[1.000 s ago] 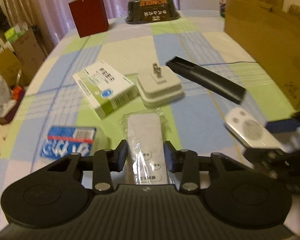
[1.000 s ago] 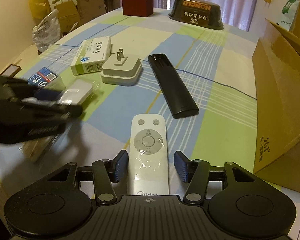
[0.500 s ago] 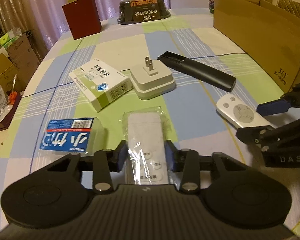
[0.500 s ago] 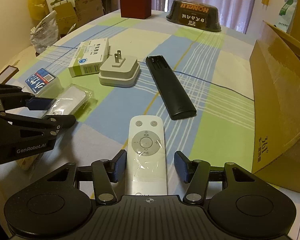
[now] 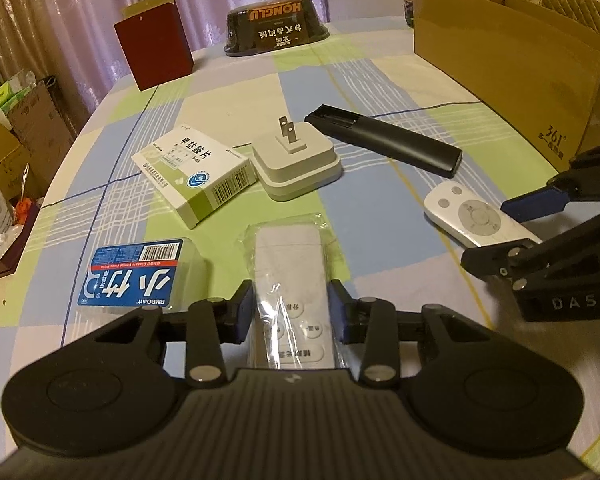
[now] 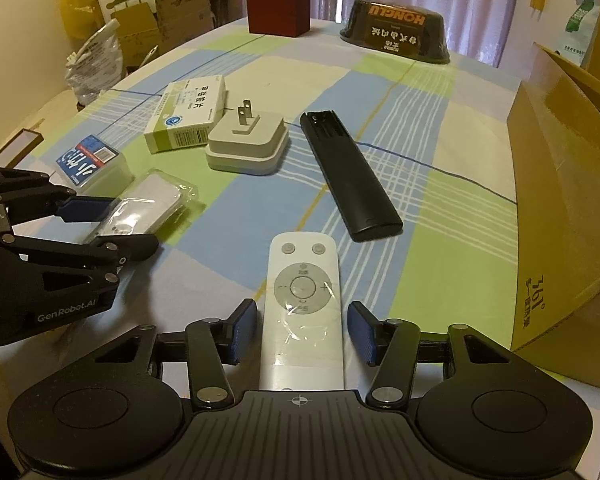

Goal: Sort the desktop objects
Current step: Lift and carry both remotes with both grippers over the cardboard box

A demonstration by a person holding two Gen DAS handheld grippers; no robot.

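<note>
A white remote in a clear bag [image 5: 290, 264] lies on the checked tablecloth. My left gripper [image 5: 292, 312] has its pads pressed against the remote's two sides. In the right wrist view the same gripper [image 6: 120, 224] shows at the left edge, around the bagged remote [image 6: 152, 196]. A white remote with a round dial [image 6: 302, 280] lies between the fingers of my right gripper [image 6: 302, 328], which is open with a small gap on each side. The left wrist view shows that gripper [image 5: 492, 236] over the dial remote [image 5: 472, 216].
Further back lie a black remote [image 6: 348, 176], a white plug adapter [image 6: 248, 148], a green-and-white medicine box [image 6: 188, 116] and a blue floss box [image 5: 132, 272]. An open cardboard box [image 6: 560, 200] stands at the right. A red box [image 5: 154, 48] and a black bowl [image 5: 276, 26] stand at the far edge.
Both grippers have stopped moving and their blur is gone. The right fingers have narrowed slightly around the dial remote. The left gripper still has the bagged remote between its pads.
</note>
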